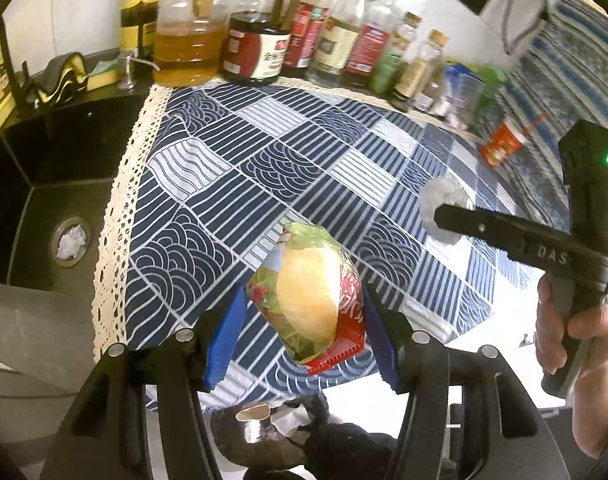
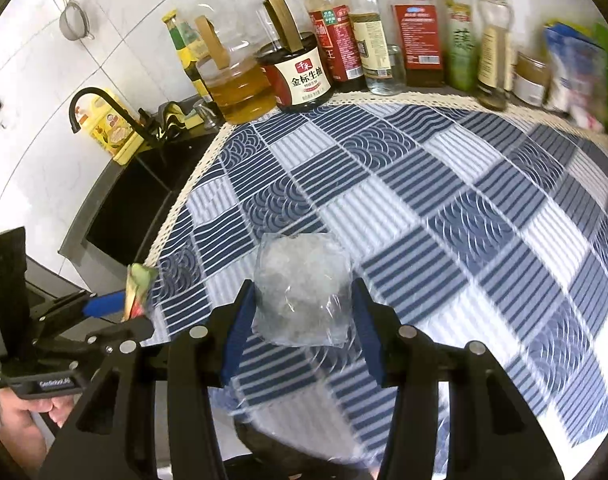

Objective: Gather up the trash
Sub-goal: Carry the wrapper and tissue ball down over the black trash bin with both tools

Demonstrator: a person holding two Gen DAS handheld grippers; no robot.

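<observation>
My left gripper (image 1: 300,316) is shut on a crumpled snack wrapper (image 1: 309,296), green, yellow and red, held above the front edge of the blue patterned tablecloth (image 1: 304,152). My right gripper (image 2: 302,308) is shut on a crumpled clear plastic wrap (image 2: 302,292), held above the cloth. The right gripper and its clear plastic (image 1: 443,204) show at the right of the left wrist view. The left gripper with the wrapper (image 2: 138,288) shows at the left of the right wrist view. A dark bin with trash (image 1: 280,432) lies below the table's front edge.
Several oil and sauce bottles (image 1: 260,48) line the back of the counter. A black sink (image 1: 52,184) with white paper in its drain (image 1: 70,242) lies at the left. A red cup (image 1: 503,146) lies at the far right on the cloth.
</observation>
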